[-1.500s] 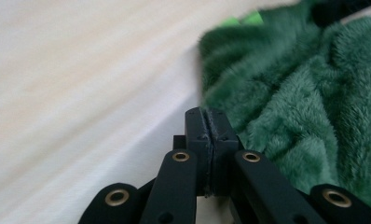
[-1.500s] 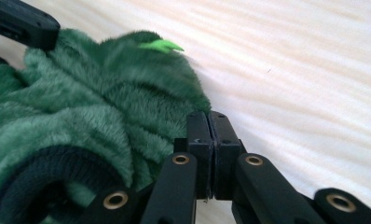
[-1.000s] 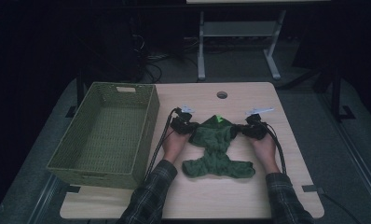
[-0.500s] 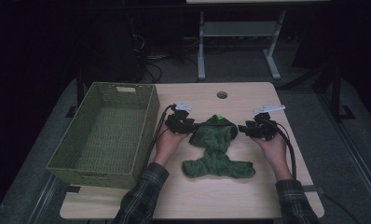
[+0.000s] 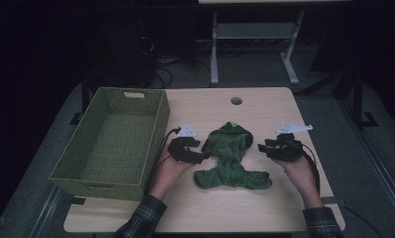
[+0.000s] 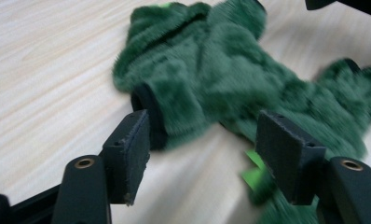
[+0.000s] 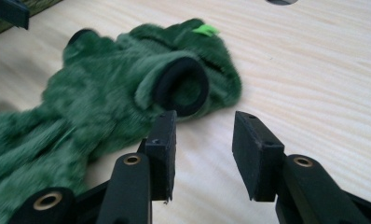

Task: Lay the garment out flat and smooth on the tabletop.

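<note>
The room is dim, with dark floor and a metal stand at the top of the high view, and the light wooden table (image 5: pixel 285 208) takes up the middle of the frame. A green woven basket (image 5: pixel 71 168) sits at the table's left side, nothing in it that I can see. Right of it, in the centre of the frame, lies a fuzzy green garment (image 5: pixel 230 158), spread flat on the wood, small enough to be a pet's or a doll's, with a bright green tag (image 7: pixel 206 30) at its far, collar end and black-cuffed sleeves on either side.

The left gripper (image 5: pixel 195 154) rests just beside the garment's left sleeve, and in the left gripper view its jaws stand wide apart with the black cuff (image 6: pixel 144 109) just ahead of the left-hand jaw, holding nothing. The right gripper (image 5: pixel 263 147) sits near the garment's right side, a little clear of it; in the right gripper view its jaws are likewise parted and empty, with the round cuff opening (image 7: pixel 182 86) just beyond them.

The garment looks light, soft and floppy, so I expect it would sag and bunch when lifted, not slip. The ribbed cuffs look firmer than the pile, and seem the best place to pinch, one per gripper.
</note>
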The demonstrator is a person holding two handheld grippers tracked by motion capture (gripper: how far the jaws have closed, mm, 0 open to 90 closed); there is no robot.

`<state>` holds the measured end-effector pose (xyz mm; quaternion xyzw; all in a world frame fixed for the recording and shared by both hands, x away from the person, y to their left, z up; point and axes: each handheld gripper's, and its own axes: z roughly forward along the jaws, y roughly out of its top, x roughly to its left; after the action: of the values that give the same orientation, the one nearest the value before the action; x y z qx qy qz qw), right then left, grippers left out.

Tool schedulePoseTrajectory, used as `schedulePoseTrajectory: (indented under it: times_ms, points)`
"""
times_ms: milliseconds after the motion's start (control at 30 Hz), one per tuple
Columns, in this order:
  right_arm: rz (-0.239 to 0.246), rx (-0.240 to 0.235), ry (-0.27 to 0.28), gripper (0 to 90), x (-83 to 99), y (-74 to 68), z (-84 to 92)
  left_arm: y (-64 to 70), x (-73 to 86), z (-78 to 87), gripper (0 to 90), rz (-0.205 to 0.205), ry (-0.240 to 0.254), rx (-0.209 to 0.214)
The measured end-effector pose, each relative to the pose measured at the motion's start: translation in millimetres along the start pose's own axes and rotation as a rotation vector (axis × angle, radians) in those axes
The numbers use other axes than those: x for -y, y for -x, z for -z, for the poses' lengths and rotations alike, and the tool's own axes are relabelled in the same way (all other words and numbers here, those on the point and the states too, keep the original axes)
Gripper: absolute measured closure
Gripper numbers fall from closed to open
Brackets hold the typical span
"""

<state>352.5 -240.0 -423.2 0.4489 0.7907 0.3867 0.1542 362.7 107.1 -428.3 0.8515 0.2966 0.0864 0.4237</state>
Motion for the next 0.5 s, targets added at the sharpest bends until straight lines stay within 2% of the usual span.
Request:
schedulePoseTrajectory:
  times_ms: [33,67,100,200,233,333,367,400,433,467,500]
  points:
    - [0.000,0.000,0.000,59.7,0.0,0.0,0.0,0.0,0.0,0.0,33.8,0.000,0.000,0.000]
    - [-0.022,-0.036,-0.008,60.7,1.1,-2.6,3.2,6.2,5.8,7.1,32.7,-0.018,-0.004,-0.004]
    - [-0.019,-0.046,0.006,62.0,2.6,-4.0,5.0,9.4,8.6,10.3,31.9,-0.018,-0.001,-0.001]
    - [0.001,-0.043,0.019,62.2,5.2,-10.0,7.9,17.2,14.5,15.9,29.4,-0.033,0.007,0.006]
    - [0.014,-0.048,0.018,62.2,7.0,-15.5,9.4,25.3,20.8,20.9,28.6,-0.055,-0.008,0.006]
    - [0.019,-0.056,0.014,62.2,8.4,-20.8,10.5,32.1,28.5,25.2,26.7,-0.079,-0.018,0.005]
    - [0.013,-0.061,-0.003,62.2,8.4,-24.0,11.1,35.8,32.5,26.8,25.8,-0.083,-0.021,0.007]
    - [0.009,-0.071,-0.016,61.8,8.4,-26.8,11.1,39.3,36.7,28.1,24.2,-0.086,-0.019,0.008]
    - [0.008,-0.101,-0.030,61.8,9.1,-32.3,10.1,45.5,45.5,30.8,22.1,-0.091,-0.027,0.010]
    - [0.008,-0.101,-0.030,61.8,9.1,-32.3,10.1,45.5,45.5,30.8,20.5,-0.091,-0.027,0.010]
    - [0.007,-0.131,-0.037,61.8,9.2,-39.0,8.6,50.6,55.1,32.2,19.1,-0.098,-0.034,0.015]
